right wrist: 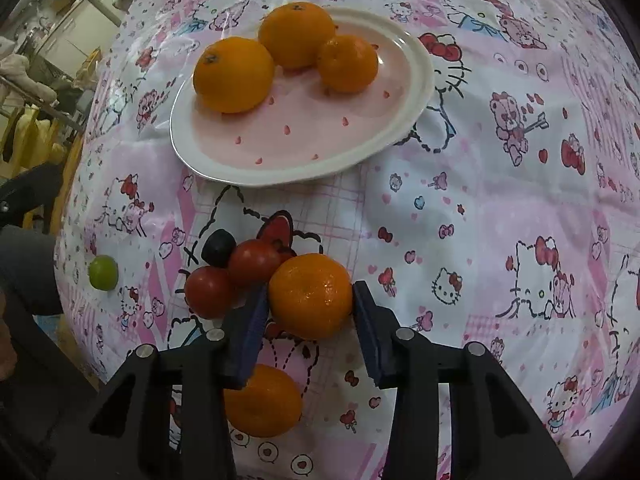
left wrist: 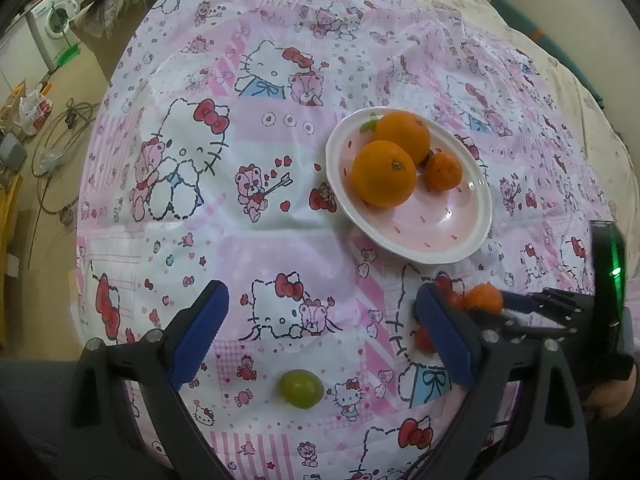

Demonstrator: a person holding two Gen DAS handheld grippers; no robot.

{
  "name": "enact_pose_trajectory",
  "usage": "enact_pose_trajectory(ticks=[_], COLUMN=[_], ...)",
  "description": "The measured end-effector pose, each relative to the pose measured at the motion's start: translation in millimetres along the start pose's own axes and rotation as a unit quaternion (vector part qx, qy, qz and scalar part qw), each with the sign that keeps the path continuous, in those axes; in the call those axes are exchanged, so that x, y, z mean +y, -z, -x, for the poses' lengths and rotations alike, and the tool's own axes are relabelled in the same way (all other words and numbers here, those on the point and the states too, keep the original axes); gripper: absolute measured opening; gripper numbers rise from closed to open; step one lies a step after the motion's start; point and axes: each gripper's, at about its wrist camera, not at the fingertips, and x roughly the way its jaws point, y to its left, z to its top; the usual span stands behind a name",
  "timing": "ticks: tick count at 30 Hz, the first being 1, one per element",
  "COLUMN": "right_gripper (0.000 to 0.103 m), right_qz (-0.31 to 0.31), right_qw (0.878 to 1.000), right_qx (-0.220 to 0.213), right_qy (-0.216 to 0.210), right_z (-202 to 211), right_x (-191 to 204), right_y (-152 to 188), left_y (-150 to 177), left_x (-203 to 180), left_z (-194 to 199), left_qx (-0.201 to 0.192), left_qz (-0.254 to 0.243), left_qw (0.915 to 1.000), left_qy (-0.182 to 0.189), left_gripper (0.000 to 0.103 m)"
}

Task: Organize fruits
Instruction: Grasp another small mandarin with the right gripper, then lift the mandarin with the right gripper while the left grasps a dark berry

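A white-rimmed pink plate (left wrist: 452, 252) (right wrist: 304, 168) holds two large oranges (left wrist: 383, 173) (right wrist: 233, 75) and a small mandarin (left wrist: 442, 170) (right wrist: 347, 63). My right gripper (right wrist: 311, 300) is shut on a mandarin (right wrist: 310, 295), also seen in the left wrist view (left wrist: 485, 298). Beside it lie two red tomatoes (right wrist: 232, 276), a dark grape (right wrist: 218, 248) and another mandarin (right wrist: 262, 400). A green grape (left wrist: 301, 389) (right wrist: 103, 273) lies on the cloth. My left gripper (left wrist: 320, 336) is open and empty above the green grape.
A pink and white cartoon-print cloth (left wrist: 200, 168) covers the round table. Beyond the table's left edge the floor holds a washing machine (left wrist: 54, 20), bags and cables. Clothing hangs at the left in the right wrist view (right wrist: 24, 136).
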Motion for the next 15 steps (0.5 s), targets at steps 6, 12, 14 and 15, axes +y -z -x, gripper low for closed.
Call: enact_pose_trajectory(ticks=[6, 12, 14, 15], right_gripper=[0.044, 0.044, 0.044, 0.044], right_qz=[-0.058, -0.122, -0.138, -0.144], right_qw=[0.996, 0.985, 0.981, 0.980], right_qx=[-0.061, -0.119, -0.133, -0.137], right_qy=[-0.020, -0.021, -0.028, -0.031], right_z=[36.7, 67.5, 75.1, 76.6], right_x=[-22.7, -50.3, -59.0, -59.2], right_y=[6.1, 9.1, 10.5, 9.4], left_y=[4.3, 1.8, 0.0, -0.9], left_x=[-10.1, -39.6, -49.1, -54.7], left_z=[-12.3, -39.0, -49.7, -57.5], left_qx=[0.024, 0.094, 0.114, 0.123], left_qz=[-0.016, -0.015, 0.001, 0.009], left_qw=[0.9996, 0.9941, 0.9916, 0.9906], left_qy=[0.005, 0.052, 0.060, 0.058], left_gripper=[0.085, 0.057, 0.057, 0.055])
